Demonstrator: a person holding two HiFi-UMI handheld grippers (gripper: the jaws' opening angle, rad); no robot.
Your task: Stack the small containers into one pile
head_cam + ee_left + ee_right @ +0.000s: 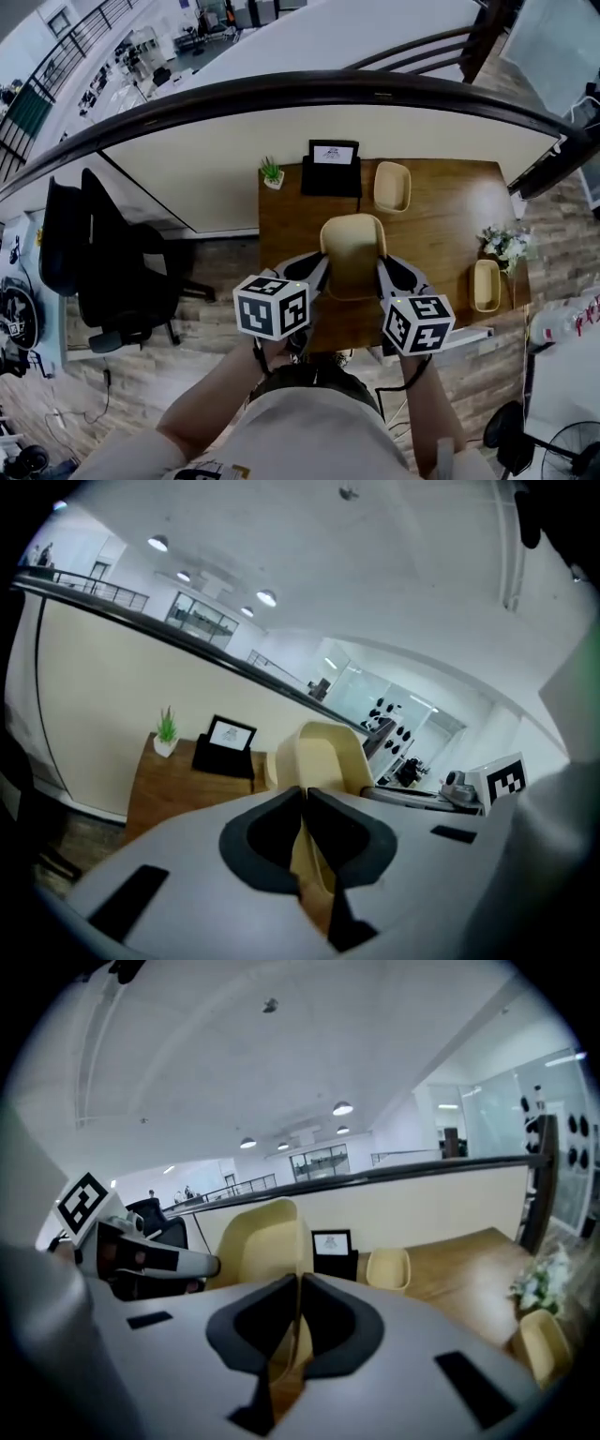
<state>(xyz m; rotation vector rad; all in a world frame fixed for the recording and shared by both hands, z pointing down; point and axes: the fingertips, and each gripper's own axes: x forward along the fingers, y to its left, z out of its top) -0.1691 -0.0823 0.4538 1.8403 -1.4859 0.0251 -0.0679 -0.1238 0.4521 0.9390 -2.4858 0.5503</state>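
Container [352, 251] is up off the desk [441, 225], held from both sides: left gripper [322, 270] is clamped on its left wall and right gripper [382, 272] on its right wall. Two more sit loose and well apart — far container [392, 186] beside the tablet [332, 167], edge container [487, 284] at the desk's right side. I judge nothing is piled yet, so nearly all the stacking is left. Head view gives me the layout and both grips at once. Only the gripper views show the pads pinching the thin wall, and only the right gripper view catches both loose containers.
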